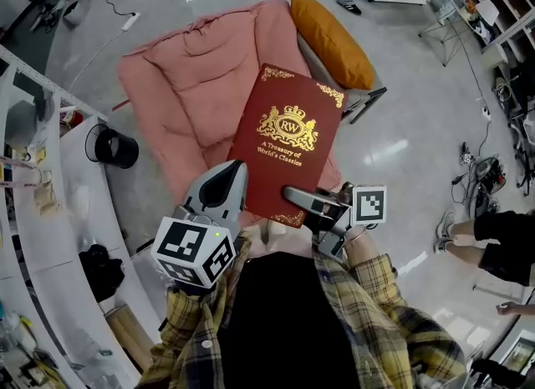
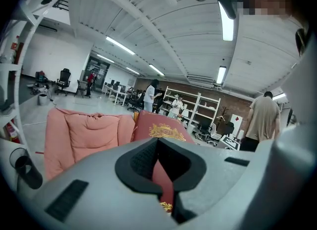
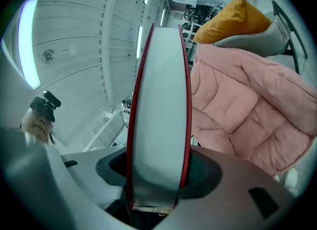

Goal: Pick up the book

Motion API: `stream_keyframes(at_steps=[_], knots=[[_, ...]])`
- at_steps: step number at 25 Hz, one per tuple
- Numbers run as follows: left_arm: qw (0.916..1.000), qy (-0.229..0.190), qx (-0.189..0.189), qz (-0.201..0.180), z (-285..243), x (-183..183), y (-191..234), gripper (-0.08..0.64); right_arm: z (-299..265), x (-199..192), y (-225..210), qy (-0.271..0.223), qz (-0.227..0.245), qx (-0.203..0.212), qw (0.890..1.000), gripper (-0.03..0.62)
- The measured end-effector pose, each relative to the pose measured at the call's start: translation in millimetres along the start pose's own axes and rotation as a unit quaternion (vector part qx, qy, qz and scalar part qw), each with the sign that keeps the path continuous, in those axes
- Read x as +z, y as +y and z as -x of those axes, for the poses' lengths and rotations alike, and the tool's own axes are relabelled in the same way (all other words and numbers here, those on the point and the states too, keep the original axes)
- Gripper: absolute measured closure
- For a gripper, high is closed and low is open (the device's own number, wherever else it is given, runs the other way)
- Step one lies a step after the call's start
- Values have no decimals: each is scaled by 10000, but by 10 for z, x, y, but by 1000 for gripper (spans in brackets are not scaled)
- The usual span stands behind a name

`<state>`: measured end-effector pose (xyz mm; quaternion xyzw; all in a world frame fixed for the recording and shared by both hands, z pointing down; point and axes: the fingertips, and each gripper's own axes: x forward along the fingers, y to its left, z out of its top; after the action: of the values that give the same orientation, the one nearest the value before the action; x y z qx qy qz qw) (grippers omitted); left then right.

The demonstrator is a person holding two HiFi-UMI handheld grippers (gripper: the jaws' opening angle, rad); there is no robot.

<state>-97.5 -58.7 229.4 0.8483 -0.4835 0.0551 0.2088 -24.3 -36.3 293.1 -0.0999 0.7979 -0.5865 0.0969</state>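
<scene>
A large dark red book (image 1: 288, 140) with a gold crest hangs in the air above the pink cushion, held at its near edge by both grippers. My left gripper (image 1: 232, 180) is shut on the book's near left corner. In the left gripper view the red cover (image 2: 163, 130) runs between that gripper's (image 2: 159, 169) pads. My right gripper (image 1: 299, 199) is shut on the near right corner. In the right gripper view the thick white page block (image 3: 158, 100) with red cover edges fills the gap of the right gripper (image 3: 157, 174).
Under the book a pink padded cushion (image 1: 188, 86) lies on a lounge chair, with an orange pillow (image 1: 330, 40) at its far end. White shelving (image 1: 50, 186) and a black round object (image 1: 115, 148) are at the left. People stand at the right (image 1: 493, 245).
</scene>
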Motion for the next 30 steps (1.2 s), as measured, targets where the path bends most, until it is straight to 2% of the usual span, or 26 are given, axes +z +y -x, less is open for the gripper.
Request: stream_keyframes(at_steps=[30], knots=[[9999,127,57,-9,-46,-13,-53,555,31,-34,-6,47,-213,54,9997,333]])
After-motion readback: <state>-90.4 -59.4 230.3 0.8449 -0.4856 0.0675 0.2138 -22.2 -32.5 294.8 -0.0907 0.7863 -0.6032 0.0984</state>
